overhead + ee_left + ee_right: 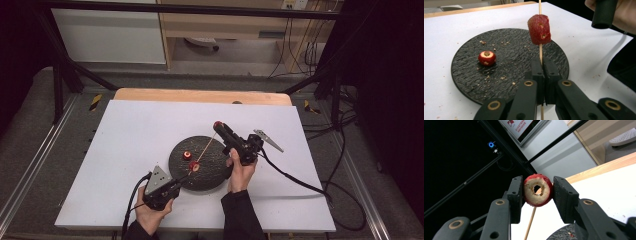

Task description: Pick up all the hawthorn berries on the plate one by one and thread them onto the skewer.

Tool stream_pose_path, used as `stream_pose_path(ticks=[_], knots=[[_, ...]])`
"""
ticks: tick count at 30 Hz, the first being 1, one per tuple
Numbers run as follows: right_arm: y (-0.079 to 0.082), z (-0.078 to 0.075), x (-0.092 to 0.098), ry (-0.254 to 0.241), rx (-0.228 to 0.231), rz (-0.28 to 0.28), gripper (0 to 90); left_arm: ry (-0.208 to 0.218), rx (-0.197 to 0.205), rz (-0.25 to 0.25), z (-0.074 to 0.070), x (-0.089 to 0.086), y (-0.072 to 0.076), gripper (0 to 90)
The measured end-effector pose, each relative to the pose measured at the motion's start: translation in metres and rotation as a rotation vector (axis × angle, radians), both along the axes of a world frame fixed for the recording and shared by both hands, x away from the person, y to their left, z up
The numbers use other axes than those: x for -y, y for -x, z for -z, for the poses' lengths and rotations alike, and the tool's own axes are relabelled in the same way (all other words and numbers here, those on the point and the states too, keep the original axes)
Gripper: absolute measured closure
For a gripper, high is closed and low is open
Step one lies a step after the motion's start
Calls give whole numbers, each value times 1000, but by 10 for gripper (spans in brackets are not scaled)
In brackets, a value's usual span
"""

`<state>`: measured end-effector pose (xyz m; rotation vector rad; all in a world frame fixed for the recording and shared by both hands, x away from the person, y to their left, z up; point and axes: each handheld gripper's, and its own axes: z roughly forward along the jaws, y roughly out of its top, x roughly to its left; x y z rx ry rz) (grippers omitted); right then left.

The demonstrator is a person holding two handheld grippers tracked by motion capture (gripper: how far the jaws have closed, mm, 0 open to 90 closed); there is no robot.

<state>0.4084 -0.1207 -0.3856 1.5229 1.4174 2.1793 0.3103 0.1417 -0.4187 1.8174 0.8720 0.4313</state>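
1. Left gripper (541, 66) is sitting w/ jaws fully closed, pinching the skewer (540, 53) at its lower end; in the high view it's at approx 7 o'clock of the plate (210, 172).
2. Right gripper (537, 191) is clamping a cored red fruit piece (537, 190) betw. both jaws, hole facing the camera; in the high view it's at approx 2 o'clock of the plate rim.
3. Skewer is running from left jaws up toward the right gripper's fruit; its tip is showing just under that piece.
4. A second red fruit chunk (539, 28) is sitting threaded on the skewer, above the left jaws.
5. A third cored piece (487, 58) is lying on the plate, approx 10 o'clock from centre in the high view, w/ crumbs around.
6. Plate is resting on the white table (125, 145).
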Motion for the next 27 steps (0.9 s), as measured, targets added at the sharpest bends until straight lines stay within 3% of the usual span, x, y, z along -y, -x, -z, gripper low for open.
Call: stream_pose_path(ticks=[16, 27], knots=[[4, 6, -5, -41, -18, 2, 618, 23, 4, -43, 0, 14, -4, 882], [2, 8, -7, -27, -21, 13, 623, 20, -17, -57, -2, 15, -8, 885]])
